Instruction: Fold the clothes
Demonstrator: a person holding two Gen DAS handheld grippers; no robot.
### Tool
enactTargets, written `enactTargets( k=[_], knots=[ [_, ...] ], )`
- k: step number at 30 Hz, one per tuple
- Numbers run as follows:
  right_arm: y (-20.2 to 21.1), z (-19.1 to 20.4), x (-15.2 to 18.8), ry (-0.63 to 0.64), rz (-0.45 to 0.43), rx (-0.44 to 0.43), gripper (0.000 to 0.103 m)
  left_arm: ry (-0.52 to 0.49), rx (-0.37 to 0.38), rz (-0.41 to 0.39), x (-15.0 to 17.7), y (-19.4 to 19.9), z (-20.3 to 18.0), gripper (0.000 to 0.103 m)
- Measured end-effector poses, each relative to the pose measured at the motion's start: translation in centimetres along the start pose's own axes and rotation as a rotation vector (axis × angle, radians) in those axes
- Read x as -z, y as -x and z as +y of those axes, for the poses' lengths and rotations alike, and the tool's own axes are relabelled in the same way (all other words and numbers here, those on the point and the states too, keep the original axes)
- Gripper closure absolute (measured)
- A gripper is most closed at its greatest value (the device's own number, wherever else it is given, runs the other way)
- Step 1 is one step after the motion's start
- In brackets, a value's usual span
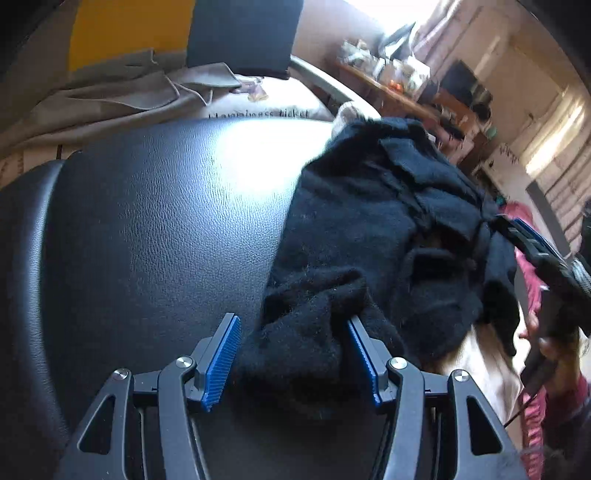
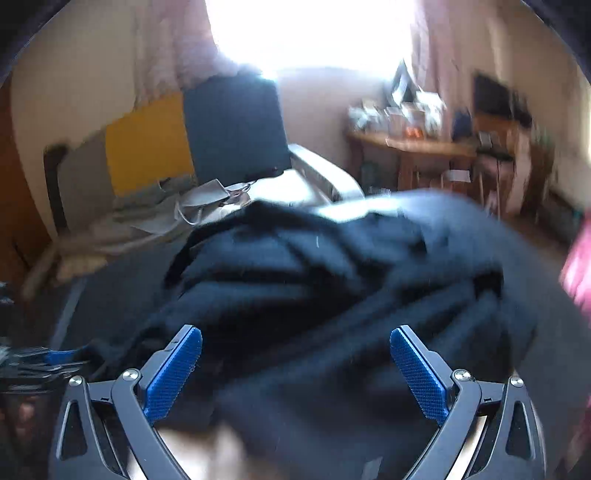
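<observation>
A black fleece garment (image 1: 376, 236) lies crumpled on a black leather seat (image 1: 155, 229), bunched toward its right side. My left gripper (image 1: 291, 325) is open, its blue pads on either side of a fold of the garment's near edge. The right gripper (image 1: 532, 240) shows at the garment's far right edge in the left wrist view. In the blurred right wrist view the garment (image 2: 332, 280) fills the middle, and my right gripper (image 2: 295, 343) is open wide just above it, holding nothing.
Grey cloth (image 1: 110, 96) and a printed cushion (image 1: 266, 107) lie behind the seat, with yellow and dark panels (image 1: 236, 33) beyond. A cluttered wooden table (image 2: 413, 144) stands at the back right. Pink fabric (image 1: 532, 288) shows at the right.
</observation>
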State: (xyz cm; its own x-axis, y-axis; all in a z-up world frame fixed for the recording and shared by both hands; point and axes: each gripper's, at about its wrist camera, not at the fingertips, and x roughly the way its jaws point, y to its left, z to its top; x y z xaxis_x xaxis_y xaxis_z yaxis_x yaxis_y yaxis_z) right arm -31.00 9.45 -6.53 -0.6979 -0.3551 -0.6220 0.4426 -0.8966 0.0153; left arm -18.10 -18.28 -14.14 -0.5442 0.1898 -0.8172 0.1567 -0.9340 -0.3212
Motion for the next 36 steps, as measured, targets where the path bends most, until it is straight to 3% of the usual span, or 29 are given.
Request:
enactTargets(
  k=[4, 10, 12, 13, 14, 15, 17, 20, 25, 28, 33, 36],
  knots=[
    [-4.1, 1.9, -2.0, 0.231, 0.025, 0.026, 0.0, -0.013, -0.001, -0.042, 0.1, -0.3, -0.2, 0.045],
    [-9.0, 0.6, -3.8, 0.168, 0.095, -0.01, 0.002, -0.079, -0.041, -0.054, 0.0, -0.8, -1.3, 0.041],
    [-9.8, 0.2, -4.0, 0.128, 0.125, -0.045, 0.017, -0.087, -0.047, -0.058, 0.0, -0.9, -1.4, 0.046],
    [-10.1, 0.0, -4.1, 0.107, 0.138, -0.061, 0.031, -0.09, -0.051, -0.062, 0.0, -0.9, -1.4, 0.052],
    [-10.1, 0.0, -4.2, 0.088, 0.139, -0.068, 0.045, -0.079, -0.021, -0.066, 0.0, -0.8, -1.3, 0.072],
    [-9.9, 0.1, -4.4, 0.068, 0.133, -0.081, 0.052, -0.049, 0.004, -0.067, -0.1, -0.7, -1.0, 0.084],
    [-9.1, 0.1, -4.8, 0.023, 0.123, -0.107, 0.073, 0.007, 0.047, -0.085, -0.2, 0.0, -0.4, 0.09],
    [-7.6, -1.0, -5.6, -0.111, 0.117, -0.196, 0.092, 0.081, 0.114, -0.151, -0.2, 2.2, 0.6, 0.091],
    [-2.9, -2.3, -7.9, -0.29, 0.019, -0.368, 0.094, 0.152, 0.209, -0.303, -1.2, 8.8, 1.9, 0.091],
    [1.1, -2.7, -9.6, -0.378, -0.069, -0.483, 0.094, 0.153, 0.225, -0.394, -1.9, 13.5, 2.4, 0.093],
    [9.0, -2.5, -12.7, -0.464, -0.224, -0.653, 0.094, 0.119, 0.191, -0.535, -0.9, 21.9, 3.1, 0.1],
    [12.9, -1.4, -13.7, -0.413, -0.252, -0.661, 0.09, 0.15, 0.131, -0.565, 1.1, 25.0, 5.5, 0.103]
  ],
)
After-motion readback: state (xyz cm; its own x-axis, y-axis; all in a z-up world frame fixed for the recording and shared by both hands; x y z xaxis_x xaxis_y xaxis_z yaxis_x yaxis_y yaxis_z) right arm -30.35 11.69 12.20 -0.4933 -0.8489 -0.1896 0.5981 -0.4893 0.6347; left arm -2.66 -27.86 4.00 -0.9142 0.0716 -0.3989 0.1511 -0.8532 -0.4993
